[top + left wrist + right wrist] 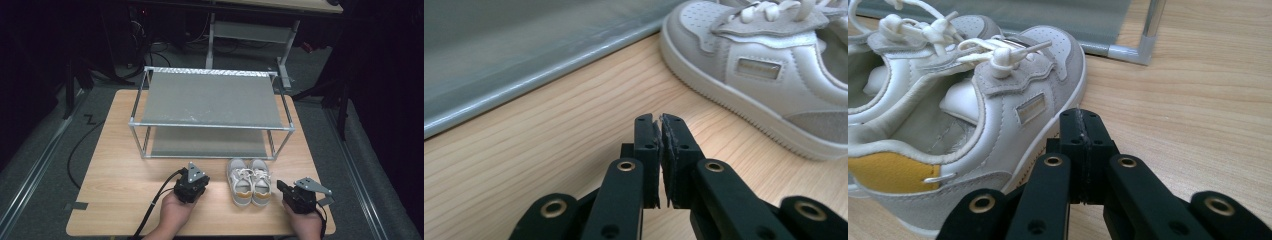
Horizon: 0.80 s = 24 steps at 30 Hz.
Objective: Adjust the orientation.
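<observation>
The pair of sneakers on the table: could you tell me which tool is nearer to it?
Right. The right tool sits beside the pair of sneakers; the left tool is farther off, on the other side.

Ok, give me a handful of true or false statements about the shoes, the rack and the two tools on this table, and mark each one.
1. The pair of shoes stands on the table in front of the rack. True.
2. One shoe already sits on the rack's top shelf. False: both shelves hold nothing, and both shoes are on the table.
3. The right tool has its jaws shut with nothing between them. True.
4. The left tool grips a shoelace. False: only a thin gap shows between its jaws, nothing in it, and the shoe lies apart from it.
5. The shoes' toes point toward the rack. True.
</observation>
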Each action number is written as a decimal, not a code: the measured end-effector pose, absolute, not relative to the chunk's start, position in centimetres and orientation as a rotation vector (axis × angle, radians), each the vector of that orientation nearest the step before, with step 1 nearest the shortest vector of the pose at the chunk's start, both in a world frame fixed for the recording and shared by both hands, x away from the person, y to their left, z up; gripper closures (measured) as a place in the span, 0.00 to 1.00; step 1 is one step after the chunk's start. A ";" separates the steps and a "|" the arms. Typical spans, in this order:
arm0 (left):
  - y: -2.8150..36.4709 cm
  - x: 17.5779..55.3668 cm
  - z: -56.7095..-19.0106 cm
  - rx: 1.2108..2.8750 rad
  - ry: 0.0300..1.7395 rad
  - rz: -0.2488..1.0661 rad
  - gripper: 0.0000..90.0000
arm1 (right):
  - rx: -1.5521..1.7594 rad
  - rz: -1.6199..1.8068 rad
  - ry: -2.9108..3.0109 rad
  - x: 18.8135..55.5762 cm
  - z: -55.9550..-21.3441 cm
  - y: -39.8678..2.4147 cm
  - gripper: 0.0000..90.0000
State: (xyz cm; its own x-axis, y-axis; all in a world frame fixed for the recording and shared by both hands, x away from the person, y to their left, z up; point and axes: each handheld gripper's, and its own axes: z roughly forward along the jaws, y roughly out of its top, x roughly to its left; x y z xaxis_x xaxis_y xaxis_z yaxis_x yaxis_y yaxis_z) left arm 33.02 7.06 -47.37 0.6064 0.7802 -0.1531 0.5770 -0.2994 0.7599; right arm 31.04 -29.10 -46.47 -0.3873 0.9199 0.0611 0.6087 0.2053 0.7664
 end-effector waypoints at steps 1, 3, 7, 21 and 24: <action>7.6 32.8 -47.6 1.998 1.084 0.305 0.95 | 1.412 1.023 2.077 31.0 -46.4 -29.0 1.00; 7.7 32.7 -47.8 1.996 1.089 0.299 0.95 | 1.411 1.022 2.079 30.9 -46.4 -29.0 1.00; 7.1 32.5 -48.6 2.010 1.101 0.279 0.95 | 1.408 1.014 2.084 30.9 -46.4 -28.9 1.00; 2.9 32.4 -48.6 2.015 1.045 0.220 0.95 | 1.391 1.018 2.099 30.8 -46.3 -28.8 1.00; 2.9 32.5 -48.2 2.003 1.044 0.220 0.94 | 1.392 1.034 2.088 30.5 -46.0 -28.9 0.99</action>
